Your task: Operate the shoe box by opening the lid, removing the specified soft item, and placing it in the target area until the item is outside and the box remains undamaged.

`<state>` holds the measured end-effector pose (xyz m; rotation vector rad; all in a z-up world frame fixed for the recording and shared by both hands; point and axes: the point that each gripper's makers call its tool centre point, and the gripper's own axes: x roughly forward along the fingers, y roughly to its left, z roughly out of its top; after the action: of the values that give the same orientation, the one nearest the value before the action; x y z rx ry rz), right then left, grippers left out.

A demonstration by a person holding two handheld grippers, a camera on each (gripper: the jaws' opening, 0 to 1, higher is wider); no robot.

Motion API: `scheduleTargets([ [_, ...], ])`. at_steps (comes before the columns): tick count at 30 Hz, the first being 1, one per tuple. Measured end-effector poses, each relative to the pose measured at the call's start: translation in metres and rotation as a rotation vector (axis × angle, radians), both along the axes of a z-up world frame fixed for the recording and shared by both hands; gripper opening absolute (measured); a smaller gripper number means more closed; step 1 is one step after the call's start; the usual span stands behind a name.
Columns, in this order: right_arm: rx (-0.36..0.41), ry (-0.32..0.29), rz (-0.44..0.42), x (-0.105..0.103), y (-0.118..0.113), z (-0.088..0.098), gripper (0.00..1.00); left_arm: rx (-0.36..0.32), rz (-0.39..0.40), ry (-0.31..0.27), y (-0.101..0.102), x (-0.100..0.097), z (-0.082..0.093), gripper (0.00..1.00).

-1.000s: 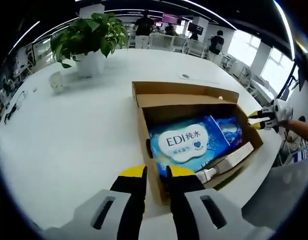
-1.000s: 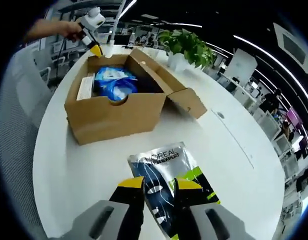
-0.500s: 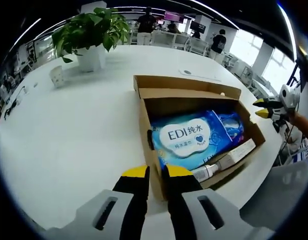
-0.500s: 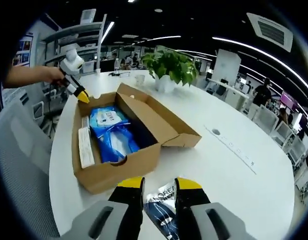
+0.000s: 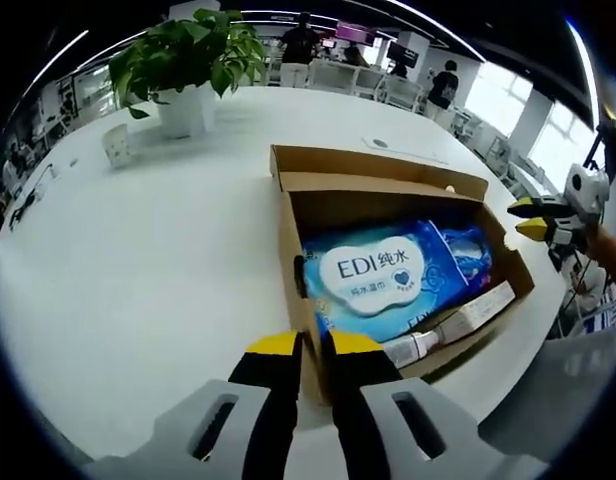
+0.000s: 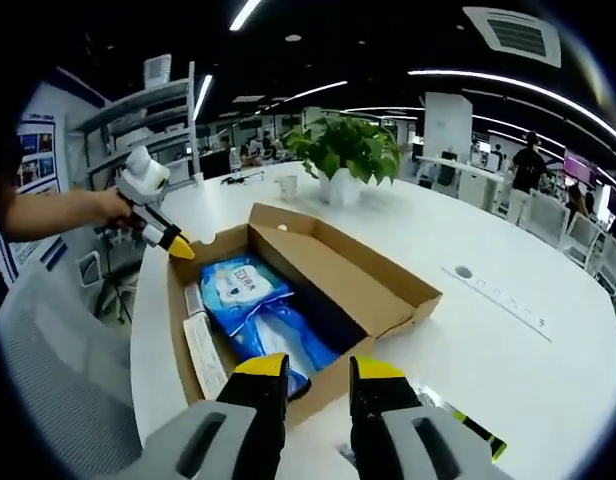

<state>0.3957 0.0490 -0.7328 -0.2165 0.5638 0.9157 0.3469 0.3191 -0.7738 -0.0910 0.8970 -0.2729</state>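
The shoe box (image 5: 388,270) sits lid-open on the white table (image 5: 138,260), right of centre in the left gripper view; its lid (image 6: 358,270) lies folded back flat. Inside, a blue wipes pack (image 5: 383,280) fills the middle of the box, and a white tube (image 5: 458,325) lies along the wall at lower right. The left gripper (image 5: 306,350), at the bottom centre of its view, has its jaws drawn close on either side of the box's near wall; whether they actually pinch the cardboard I cannot tell. The right gripper (image 6: 316,372) rises at the bottom of its own view with a narrow gap between its jaws and nothing in it, poised over the box's near edge; a glossy sachet (image 6: 458,415) lies on the table at lower right, already outside. To lift the wipes pack cleanly, I judge the right gripper should descend into the middle, pinch the soft wrapper at its raised fold, and rise straight up; the left should only steady the wall, not crush it.
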Motion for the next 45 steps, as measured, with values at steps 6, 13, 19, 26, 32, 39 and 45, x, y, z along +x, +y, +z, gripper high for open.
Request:
scheduleTargets([
  [6, 0.003, 0.015, 0.017, -0.003, 0.021, -0.005, 0.21, -0.009, 0.037, 0.001, 0.000, 0.000, 0.000, 0.07],
  [13, 0.024, 0.048, 0.038, -0.009, 0.046, -0.013, 0.21, -0.027, 0.076, -0.008, 0.001, 0.000, 0.000, 0.06],
  [19, 0.044, 0.077, 0.047, -0.012, 0.063, -0.019, 0.21, -0.030, 0.091, -0.003, 0.002, 0.001, -0.001, 0.06],
  [26, 0.056, 0.112, 0.051, -0.015, 0.080, -0.028, 0.21, -0.026, 0.091, -0.002, 0.002, 0.001, -0.001, 0.05],
  [32, 0.063, 0.131, 0.056, -0.016, 0.092, -0.032, 0.21, -0.025, 0.091, -0.003, 0.002, 0.001, -0.002, 0.05],
  [39, 0.052, 0.176, 0.069, -0.024, 0.101, -0.040, 0.19, -0.023, 0.092, -0.001, 0.002, 0.001, -0.002, 0.05],
  [45, 0.039, 0.194, 0.076, -0.029, 0.104, -0.047, 0.19, -0.023, 0.093, -0.001, 0.003, 0.001, -0.002, 0.05],
])
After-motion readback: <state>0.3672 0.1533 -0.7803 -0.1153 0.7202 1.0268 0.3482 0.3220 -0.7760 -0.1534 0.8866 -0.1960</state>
